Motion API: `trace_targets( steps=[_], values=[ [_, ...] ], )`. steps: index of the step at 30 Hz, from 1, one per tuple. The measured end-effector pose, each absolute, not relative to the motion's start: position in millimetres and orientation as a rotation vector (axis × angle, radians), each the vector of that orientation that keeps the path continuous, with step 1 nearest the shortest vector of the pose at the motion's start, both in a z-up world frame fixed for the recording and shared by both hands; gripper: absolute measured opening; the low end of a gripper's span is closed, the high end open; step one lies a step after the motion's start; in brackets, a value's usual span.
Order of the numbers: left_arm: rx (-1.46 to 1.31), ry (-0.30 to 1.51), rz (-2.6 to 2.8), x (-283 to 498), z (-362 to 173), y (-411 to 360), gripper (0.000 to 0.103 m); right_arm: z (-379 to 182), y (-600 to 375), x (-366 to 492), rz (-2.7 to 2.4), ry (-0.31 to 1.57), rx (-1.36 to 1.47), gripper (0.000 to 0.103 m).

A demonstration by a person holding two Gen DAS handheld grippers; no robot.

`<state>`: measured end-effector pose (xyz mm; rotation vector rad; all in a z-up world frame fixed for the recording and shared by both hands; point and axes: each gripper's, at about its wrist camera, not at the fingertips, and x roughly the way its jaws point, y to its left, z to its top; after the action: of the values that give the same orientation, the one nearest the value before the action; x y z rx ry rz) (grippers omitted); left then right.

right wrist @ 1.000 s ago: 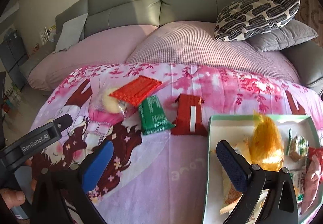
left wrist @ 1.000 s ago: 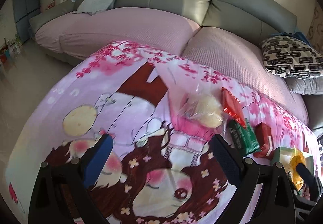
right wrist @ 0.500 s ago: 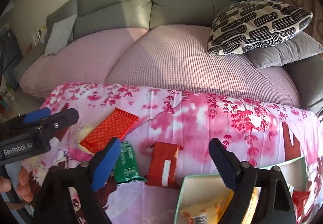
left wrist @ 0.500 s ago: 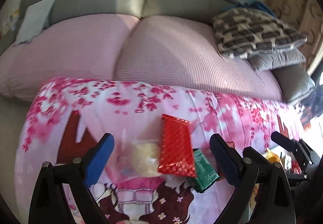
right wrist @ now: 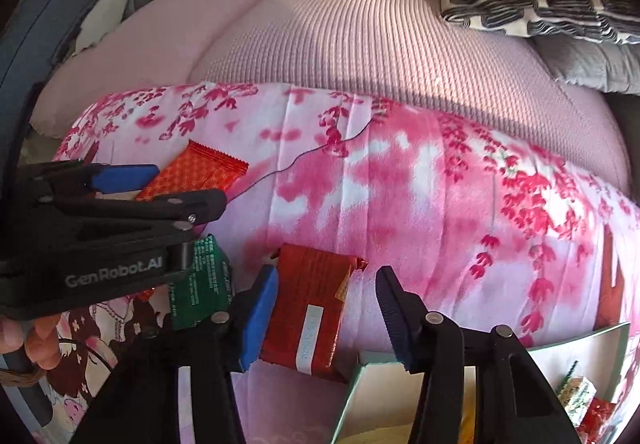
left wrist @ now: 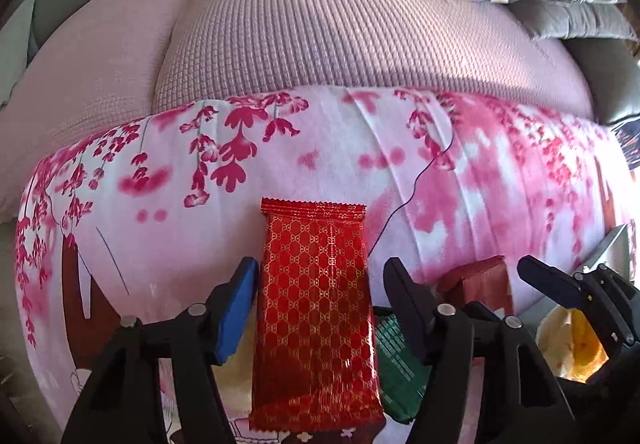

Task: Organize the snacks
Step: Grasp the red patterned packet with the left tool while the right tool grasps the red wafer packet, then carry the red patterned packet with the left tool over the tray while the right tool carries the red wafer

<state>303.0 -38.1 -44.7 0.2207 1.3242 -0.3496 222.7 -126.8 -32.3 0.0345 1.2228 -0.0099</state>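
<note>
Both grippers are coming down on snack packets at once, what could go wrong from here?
1. The left hand-held gripper is closing around the glossy red gold-patterned packet, which overlaps the green foil packet; it may drag that one along.
2. The right hand-held gripper is closing around the dark red packet with a white label, offset toward its left finger; the grip could be lopsided.
3. The two grippers work very close together and could collide.
</note>
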Motion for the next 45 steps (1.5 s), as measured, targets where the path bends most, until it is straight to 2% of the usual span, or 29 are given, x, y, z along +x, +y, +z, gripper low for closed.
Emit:
trace_targets(
  steps=[1, 4, 8, 14, 26, 36, 45],
  values=[
    [0.237, 1.33, -0.338, 303.9, -49.0, -40.3, 0.057, -32.9, -126.9, 223.2, -0.005, 1.222, 0.041, 0.053],
    [0.24, 1.337, -0.334, 306.0, -55.3, -41.6, 0.056, -34.3, -125.7, 224.9, 0.001, 1.222, 0.041, 0.051],
    [0.224, 1.316, -0.339, 304.0, -54.0, -42.4, 0.046, -48.9, -122.0, 229.9, 0.009, 1.265, 0.043, 0.048],
    [0.172, 1.262, -0.326, 304.0, -41.7, -27.6, 0.046, -44.1, -123.0, 223.8, 0.025, 1.239, 0.074, 0.043],
    [-0.012, 0.996, -0.294, 242.4, 28.5, 18.7, 0.045, 18.5, -128.2, 183.5, 0.015, 1.022, 0.155, 0.042],
    [-0.185, 0.911, -0.254, 167.3, 27.3, 35.0, 0.045, 41.8, -132.0, 103.8, -0.039, 0.894, 0.226, 0.042],
    [-0.227, 0.912, -0.19, 118.0, 15.6, 33.1, 0.045, 40.1, -148.4, 58.7, -0.099, 0.889, 0.289, 0.042]
  ],
)
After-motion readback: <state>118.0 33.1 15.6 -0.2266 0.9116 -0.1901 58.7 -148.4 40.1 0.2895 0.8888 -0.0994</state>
